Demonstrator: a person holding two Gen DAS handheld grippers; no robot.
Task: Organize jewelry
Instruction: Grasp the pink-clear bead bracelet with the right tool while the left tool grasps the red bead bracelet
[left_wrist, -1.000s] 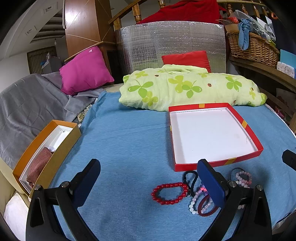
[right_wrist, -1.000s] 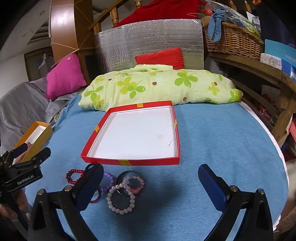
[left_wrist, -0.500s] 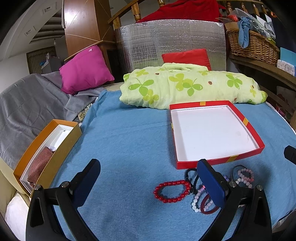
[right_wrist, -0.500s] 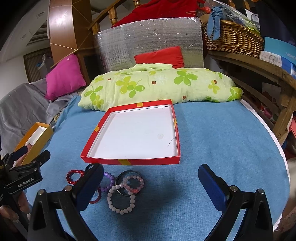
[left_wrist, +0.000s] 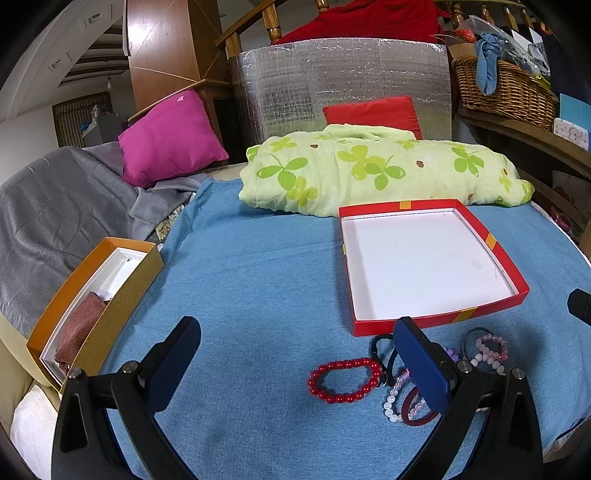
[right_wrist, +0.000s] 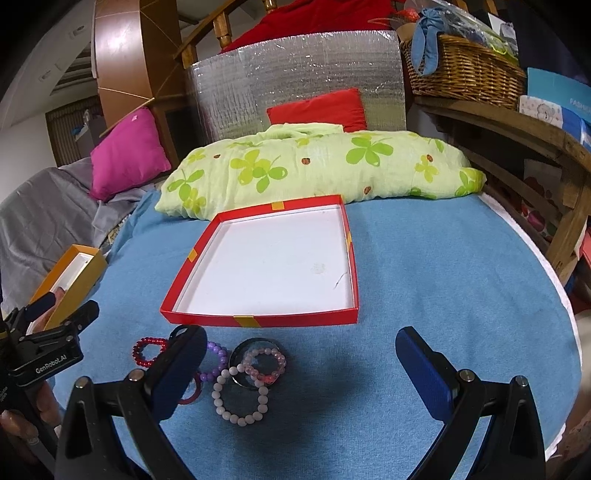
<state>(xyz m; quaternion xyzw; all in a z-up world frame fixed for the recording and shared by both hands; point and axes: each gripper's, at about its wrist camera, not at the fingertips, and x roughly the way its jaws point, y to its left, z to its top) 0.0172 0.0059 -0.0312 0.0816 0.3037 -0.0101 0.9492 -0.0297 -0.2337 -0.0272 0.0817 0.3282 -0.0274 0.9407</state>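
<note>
My left tongs (left_wrist: 295, 360) and right tongs (right_wrist: 301, 363) both gape wide, empty. Bracelets (right_wrist: 240, 373) heaped on blue cloth (left_wrist: 251, 288) just before red tray (right_wrist: 258, 320). Orange box (left_wrist: 92, 295) far left. Since earlier: left tongs nudged left, heap unmoved.

A pink pillow (left_wrist: 168, 136) is leaning on a gray blanket (left_wrist: 55, 214). A green leafy quilt (left_wrist: 369, 170) is lying in front of a red cushion (left_wrist: 373, 112). A wicker basket (right_wrist: 465, 72) is sitting on a wooden shelf (right_wrist: 517, 125)
</note>
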